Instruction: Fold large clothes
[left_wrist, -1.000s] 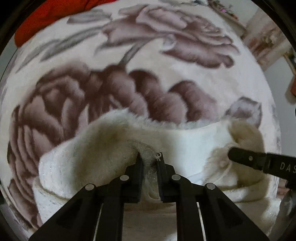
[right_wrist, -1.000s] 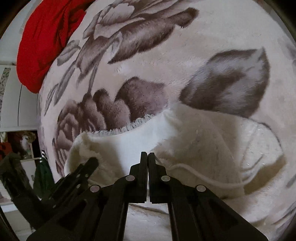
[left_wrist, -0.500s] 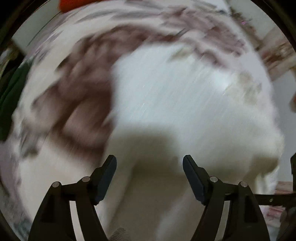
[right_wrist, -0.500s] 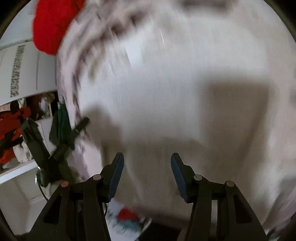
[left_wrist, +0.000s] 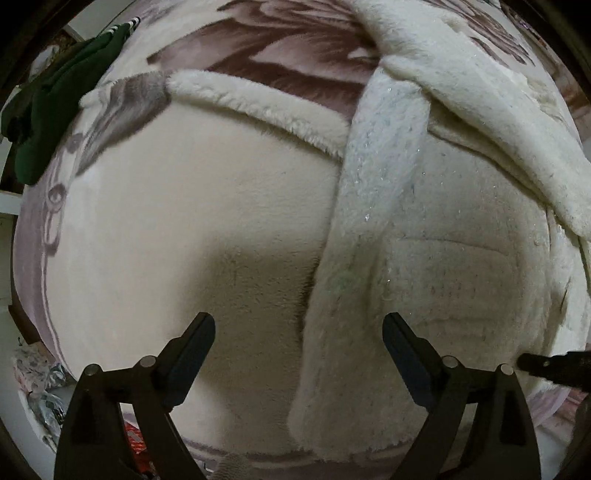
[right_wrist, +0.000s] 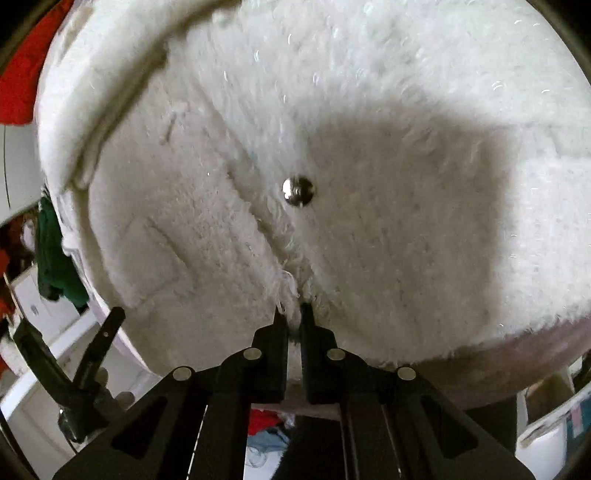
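A fluffy white coat (left_wrist: 424, 206) lies spread on a flower-patterned blanket (left_wrist: 288, 51), its plain lining (left_wrist: 177, 229) turned up on the left side. My left gripper (left_wrist: 298, 341) is open and empty, just above the coat's near part. In the right wrist view the coat (right_wrist: 332, 110) fills the frame, with a metal snap button (right_wrist: 297, 190) on it. My right gripper (right_wrist: 292, 314) is shut on the coat's near edge, by a seam below the button. The left gripper (right_wrist: 107, 332) shows at the lower left of that view.
A dark green garment (left_wrist: 59, 96) lies at the blanket's far left edge. A red cloth (right_wrist: 18, 85) lies at the upper left in the right wrist view. Clutter shows on the floor below the bed edge (right_wrist: 269, 428).
Both grippers let go of the coat's far fold and opened, then swung back to its near side. The left stays open; the right has shut on the near edge.
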